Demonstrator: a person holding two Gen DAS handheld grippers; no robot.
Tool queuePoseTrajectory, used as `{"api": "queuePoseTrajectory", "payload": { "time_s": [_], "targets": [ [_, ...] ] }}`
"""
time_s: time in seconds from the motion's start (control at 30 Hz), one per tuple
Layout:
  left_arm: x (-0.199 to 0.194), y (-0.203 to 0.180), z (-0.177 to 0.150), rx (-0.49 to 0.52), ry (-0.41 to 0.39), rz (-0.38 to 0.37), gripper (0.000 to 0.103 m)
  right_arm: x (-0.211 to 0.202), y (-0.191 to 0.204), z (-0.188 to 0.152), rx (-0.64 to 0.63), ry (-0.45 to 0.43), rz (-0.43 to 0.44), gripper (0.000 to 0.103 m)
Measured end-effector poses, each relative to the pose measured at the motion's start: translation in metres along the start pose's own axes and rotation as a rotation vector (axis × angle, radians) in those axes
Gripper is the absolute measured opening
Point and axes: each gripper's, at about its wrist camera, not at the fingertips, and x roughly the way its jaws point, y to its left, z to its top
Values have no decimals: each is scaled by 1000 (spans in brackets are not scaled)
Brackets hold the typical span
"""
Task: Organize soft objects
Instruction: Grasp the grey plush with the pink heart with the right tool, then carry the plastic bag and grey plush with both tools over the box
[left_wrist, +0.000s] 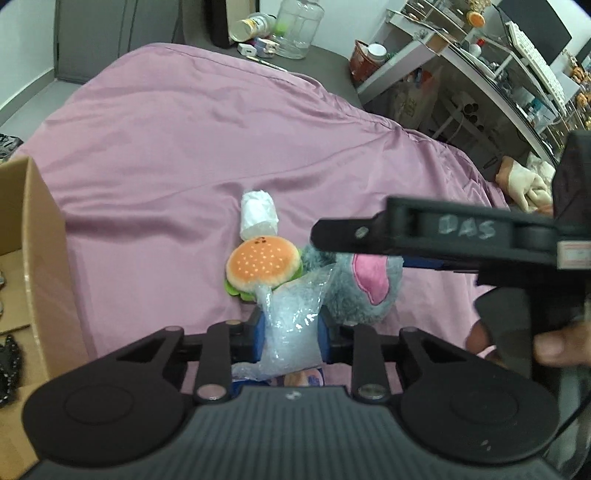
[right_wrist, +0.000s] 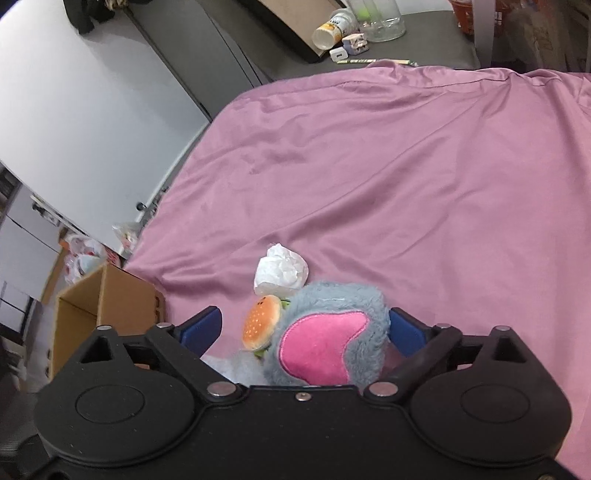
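Bubble wrap clamped in the left gripper, right gripper straddling the grey plush.

The left gripper (left_wrist: 291, 328) is clamped on a bubble-wrap bag (left_wrist: 291, 321); being slick and squashy, it could slide out. The right gripper (right_wrist: 304, 328), its jaws spread, flanks the grey plush toy (right_wrist: 325, 332) with its pink ear; closing might snag the burger plush (left_wrist: 262, 264) touching it. Beyond lies a white wad (left_wrist: 258, 212), all near the bedspread's (left_wrist: 184, 147) near edge; the cardboard box (left_wrist: 33, 236) sits at the left edge.
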Motion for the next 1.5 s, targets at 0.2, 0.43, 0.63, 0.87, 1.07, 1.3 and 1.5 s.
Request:
{"api": "queuePoseTrajectory", "payload": {
  "time_s": [0.2,0.43,0.63,0.87,1.07,1.3,1.5],
  "targets": [
    [-13,3,2,-16,-25,27,27,3,-8,-2,25,33,-30,48],
    [-30,-3,4,-11,-74,22,27,-33,-3,-7,7,-8,-36,46],
    [-51,-4,7,-6,-131,23,27,-64,12,-7,-13,-66,-28,46],
    [-94,4,9,-18,-219,24,27,-93,42,-3,-98,-155,-22,46],
    [-125,18,1,-25,-258,47,27,-101,69,-6,-163,-198,-5,46],
    [-153,35,-15,-25,-277,87,27,-104,92,-17,-181,-223,20,46],
    [-177,53,-28,-45,-307,110,27,-108,113,-30,-207,-238,49,46]
  ]
}}
